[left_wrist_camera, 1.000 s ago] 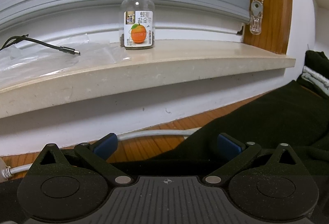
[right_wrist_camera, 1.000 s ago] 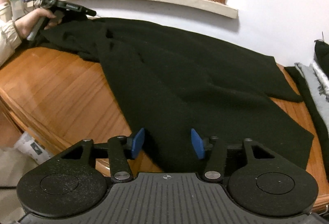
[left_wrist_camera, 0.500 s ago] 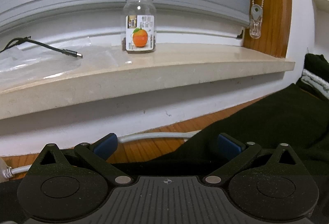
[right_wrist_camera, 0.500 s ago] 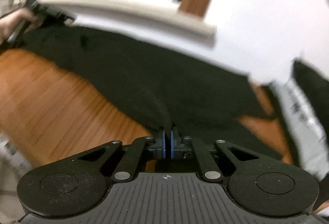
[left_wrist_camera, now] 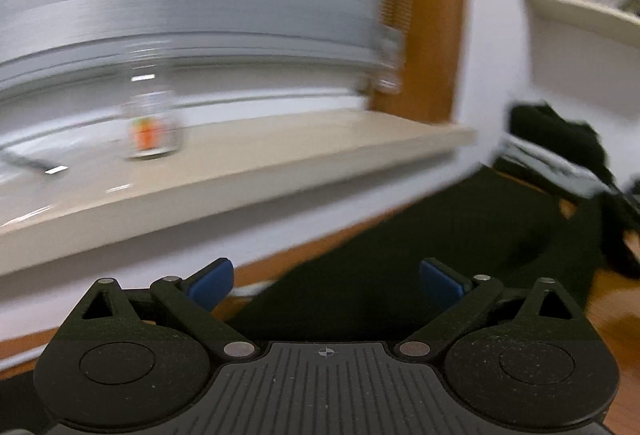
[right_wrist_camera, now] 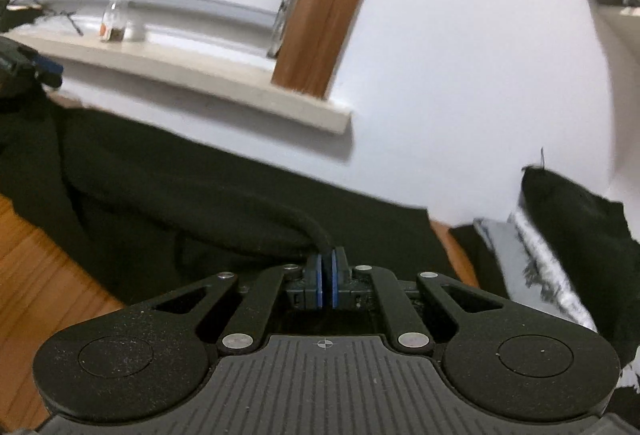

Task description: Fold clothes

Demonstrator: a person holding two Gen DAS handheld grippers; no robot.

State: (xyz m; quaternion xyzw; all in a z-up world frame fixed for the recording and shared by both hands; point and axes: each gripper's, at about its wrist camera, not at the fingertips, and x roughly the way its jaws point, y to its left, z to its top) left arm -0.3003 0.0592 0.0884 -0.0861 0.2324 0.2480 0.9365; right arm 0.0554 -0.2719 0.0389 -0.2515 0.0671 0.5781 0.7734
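Note:
A black garment (right_wrist_camera: 192,191) lies spread on the wooden table (right_wrist_camera: 36,275) under the window sill. My right gripper (right_wrist_camera: 326,273) is shut on a rolled edge of it, and the cloth is drawn up in a ridge that runs off to the left. In the left wrist view my left gripper (left_wrist_camera: 326,281) is open, its blue pads (left_wrist_camera: 210,281) wide apart above the same black garment (left_wrist_camera: 400,247), with nothing between them. This view is blurred by motion. The left gripper (right_wrist_camera: 38,69) also shows at the far left edge of the right wrist view.
A small jar with an orange label (left_wrist_camera: 152,131) and a cable stand on the beige window sill (left_wrist_camera: 320,151), close to the white wall. A pile of dark and grey clothes (right_wrist_camera: 560,235) lies at the table's right end. A white cord runs along the wall.
The right gripper went from open to shut on the garment's edge, then carried it up toward the wall. The left gripper stayed open and its view swung to the right.

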